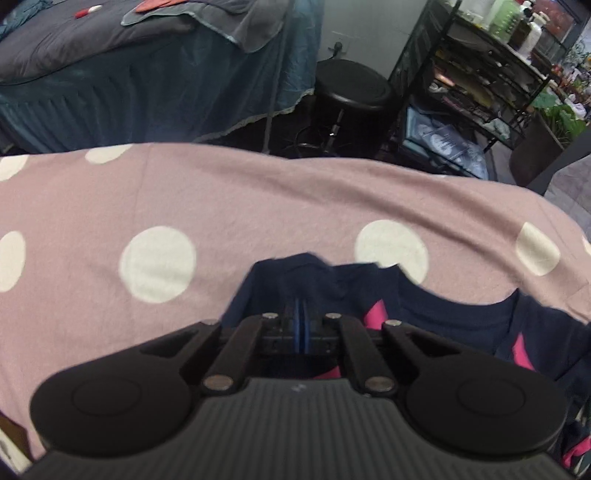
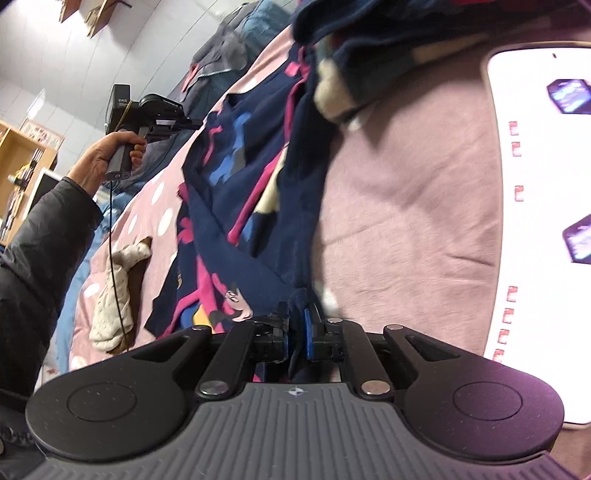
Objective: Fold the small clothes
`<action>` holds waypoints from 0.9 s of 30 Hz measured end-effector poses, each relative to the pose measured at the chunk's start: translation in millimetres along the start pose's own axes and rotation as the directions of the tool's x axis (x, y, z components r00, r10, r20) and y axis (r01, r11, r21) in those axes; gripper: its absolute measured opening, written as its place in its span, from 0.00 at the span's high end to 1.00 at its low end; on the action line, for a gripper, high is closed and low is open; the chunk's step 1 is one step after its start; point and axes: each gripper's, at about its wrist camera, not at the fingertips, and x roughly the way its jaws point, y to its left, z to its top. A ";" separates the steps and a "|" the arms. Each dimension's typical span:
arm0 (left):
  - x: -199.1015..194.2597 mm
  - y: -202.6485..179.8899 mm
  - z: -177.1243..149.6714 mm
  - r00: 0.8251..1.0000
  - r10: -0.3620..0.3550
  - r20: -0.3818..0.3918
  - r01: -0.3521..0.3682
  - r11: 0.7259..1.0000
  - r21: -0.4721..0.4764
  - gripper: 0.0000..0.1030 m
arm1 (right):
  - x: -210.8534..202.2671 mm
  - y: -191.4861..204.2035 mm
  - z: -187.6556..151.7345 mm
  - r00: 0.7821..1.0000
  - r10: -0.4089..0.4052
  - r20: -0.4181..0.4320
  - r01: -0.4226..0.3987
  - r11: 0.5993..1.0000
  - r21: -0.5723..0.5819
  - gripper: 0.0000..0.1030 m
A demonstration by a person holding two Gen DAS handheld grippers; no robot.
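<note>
Left tongs: blue pads pressed together on a raised peak of the navy garment; the pinch point itself is hidden by bunched cloth. Right tongs: nearly closed, a navy fold clamped between the blue pads, the rest of that edge hidden under the body.

Garment lies on the pink polka-dot sheet, stretched between the two tongs. In the left view only its far edge shows, well short of the sheet's far edge; the lower right is cut off by the frame.

Right view only: full print (pink and blue shapes), long axis running from the right tongs toward the left tongs, held by the left hand. Also a cream knit piece on the sheet's left edge, a blurred navy pile at top, and a lit phone on the right, partly cut off.

Left view only: black stool and wire shelf beyond the sheet's far edge.
</note>
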 end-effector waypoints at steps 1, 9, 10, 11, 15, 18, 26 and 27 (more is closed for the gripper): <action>-0.6 -2.7 1.2 1.000 -0.019 -0.001 0.019 1.000 -0.007 0.94 | -0.6 -3.6 -0.8 1.000 -0.010 0.000 0.010 1.000 0.010 0.86; -26.7 10.0 -20.0 0.969 0.247 0.029 -0.248 0.958 0.141 0.00 | 1.9 -4.7 -1.7 1.000 0.015 0.016 -0.015 1.000 0.000 0.73; -26.5 14.9 -23.6 0.977 0.213 -0.001 -0.211 0.970 0.123 0.04 | 4.1 -5.0 0.0 1.000 0.012 0.011 -0.012 1.000 0.001 0.73; -23.2 19.8 -27.1 0.984 0.178 -0.030 -0.174 0.980 0.100 0.18 | 5.3 -5.9 0.8 1.000 0.014 0.012 -0.014 1.000 0.007 0.73; -0.5 22.6 -42.2 0.982 0.148 -0.114 -0.139 0.987 0.079 0.49 | 3.5 -4.1 -0.2 1.000 0.015 0.017 -0.015 1.000 -0.001 0.73; 12.7 13.7 -52.0 0.974 0.181 -0.133 -0.167 0.979 0.115 0.96 | -2.8 -2.9 -1.2 0.999 0.006 0.035 -0.005 1.000 -0.013 0.73; -1.0 -20.4 -20.2 0.992 0.098 -0.081 -0.092 0.993 0.078 0.97 | -12.1 2.0 -0.1 0.994 -0.011 0.112 0.016 0.999 -0.044 0.71; 2.3 -25.1 -15.7 0.990 0.108 -0.090 -0.100 0.992 0.081 0.97 | -16.8 5.8 -0.3 0.989 -0.015 0.146 0.026 0.997 -0.071 0.71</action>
